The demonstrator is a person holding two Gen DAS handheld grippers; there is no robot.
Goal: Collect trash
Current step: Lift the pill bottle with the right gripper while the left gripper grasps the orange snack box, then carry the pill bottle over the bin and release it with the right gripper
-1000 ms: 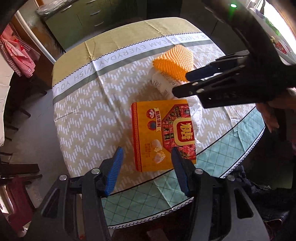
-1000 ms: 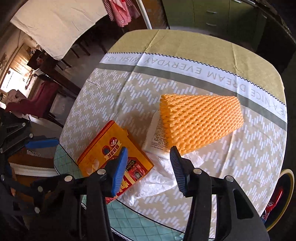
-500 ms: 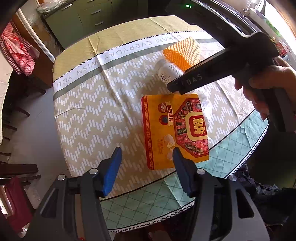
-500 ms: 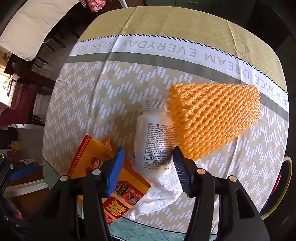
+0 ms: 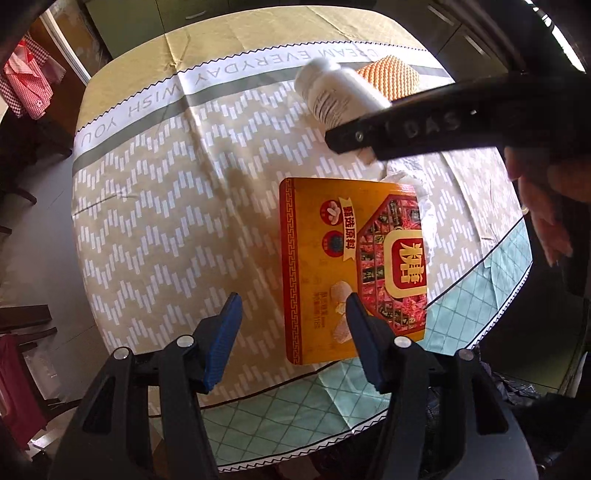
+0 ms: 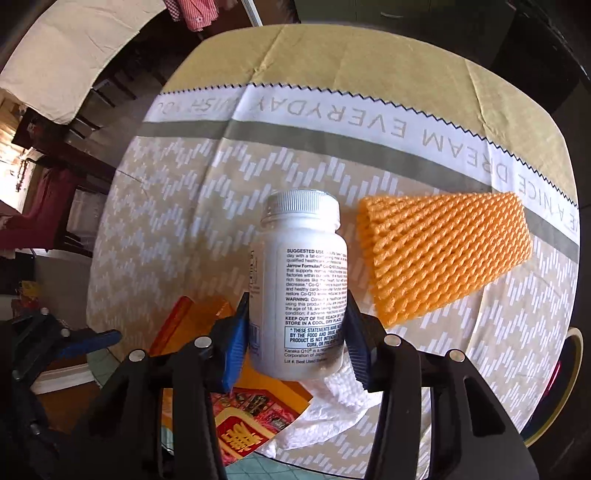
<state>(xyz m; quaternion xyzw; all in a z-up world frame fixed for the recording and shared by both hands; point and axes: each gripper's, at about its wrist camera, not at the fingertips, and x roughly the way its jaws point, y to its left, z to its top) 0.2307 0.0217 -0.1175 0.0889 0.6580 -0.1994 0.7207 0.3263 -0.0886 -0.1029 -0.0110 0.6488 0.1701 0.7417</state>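
Observation:
My right gripper (image 6: 295, 328) is shut on a white pill bottle (image 6: 299, 288) and holds it, cap away from me, above the table; the bottle also shows in the left wrist view (image 5: 336, 96). An orange foam net sleeve (image 6: 443, 258) lies on the cloth to its right. A yellow and red candy box (image 5: 351, 266) lies flat near the table's front edge, with crumpled white paper (image 6: 332, 402) beside it. My left gripper (image 5: 293, 339) is open and empty, hovering just in front of the box's near left corner.
The table has a beige patterned cloth (image 5: 166, 221) with a lettered band and a green checked border (image 5: 314, 406). Dark chairs (image 5: 22, 325) stand to the left. Green cabinets (image 5: 122, 26) are behind. A red checked cloth (image 5: 29, 85) hangs at far left.
My right gripper has closed on the pill bottle and lifted it off the cloth. My left gripper has drifted slightly left of the candy box and stayed open.

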